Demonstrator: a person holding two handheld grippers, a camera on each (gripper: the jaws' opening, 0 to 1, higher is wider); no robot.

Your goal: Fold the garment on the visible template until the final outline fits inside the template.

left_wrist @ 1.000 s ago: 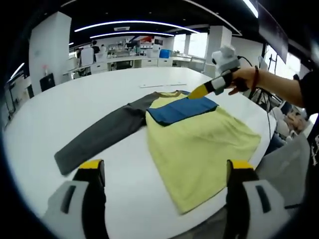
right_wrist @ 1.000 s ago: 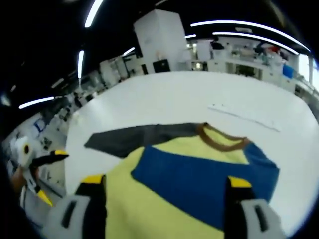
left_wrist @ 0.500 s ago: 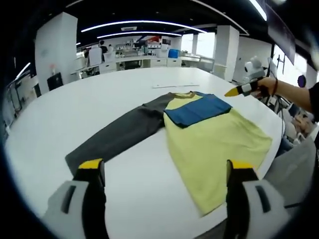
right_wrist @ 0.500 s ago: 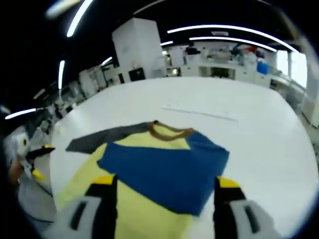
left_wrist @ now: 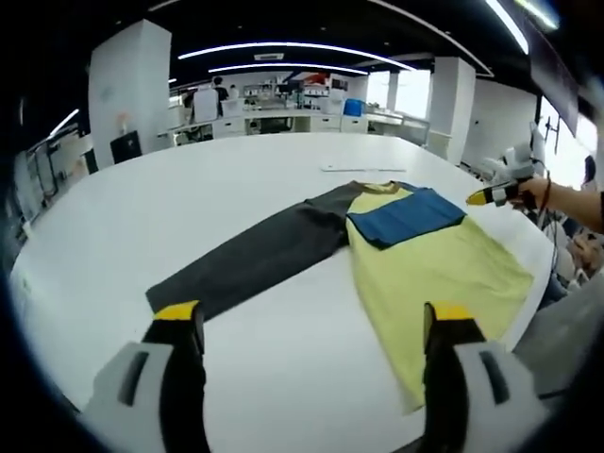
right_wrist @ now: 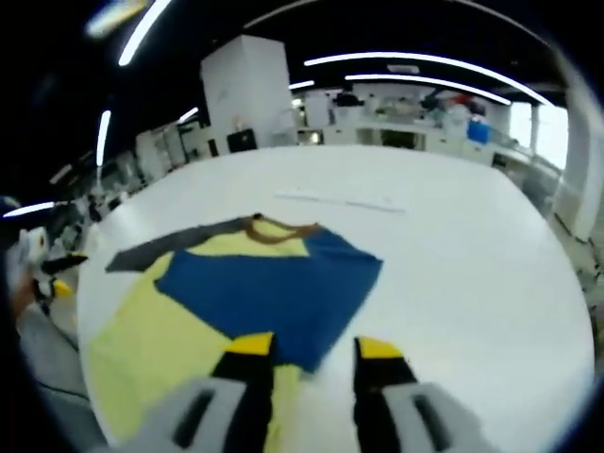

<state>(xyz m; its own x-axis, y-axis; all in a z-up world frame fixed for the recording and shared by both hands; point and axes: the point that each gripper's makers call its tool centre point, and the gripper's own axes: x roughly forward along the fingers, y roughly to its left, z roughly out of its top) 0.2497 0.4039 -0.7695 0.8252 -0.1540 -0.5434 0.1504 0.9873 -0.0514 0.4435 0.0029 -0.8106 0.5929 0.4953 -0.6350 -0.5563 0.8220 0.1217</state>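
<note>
Narrowing since a moment ago, right hand-held gripper (right_wrist: pixel 306 351) nears garment (right_wrist: pixel 269 288); left hand-held gripper (left_wrist: pixel 311 316) spread.

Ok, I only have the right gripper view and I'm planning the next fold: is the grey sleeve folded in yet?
Observer: No. The grey sleeve lies flat, straight out from the shirt across the table.
Operator: And the left gripper?
Observer: The left gripper hovers near the cuff end, jaws wide apart, holding nothing.
Operator: Where's the hem?
Observer: The hem reaches the table's near edge; I cannot tell whether it overhangs.
</note>
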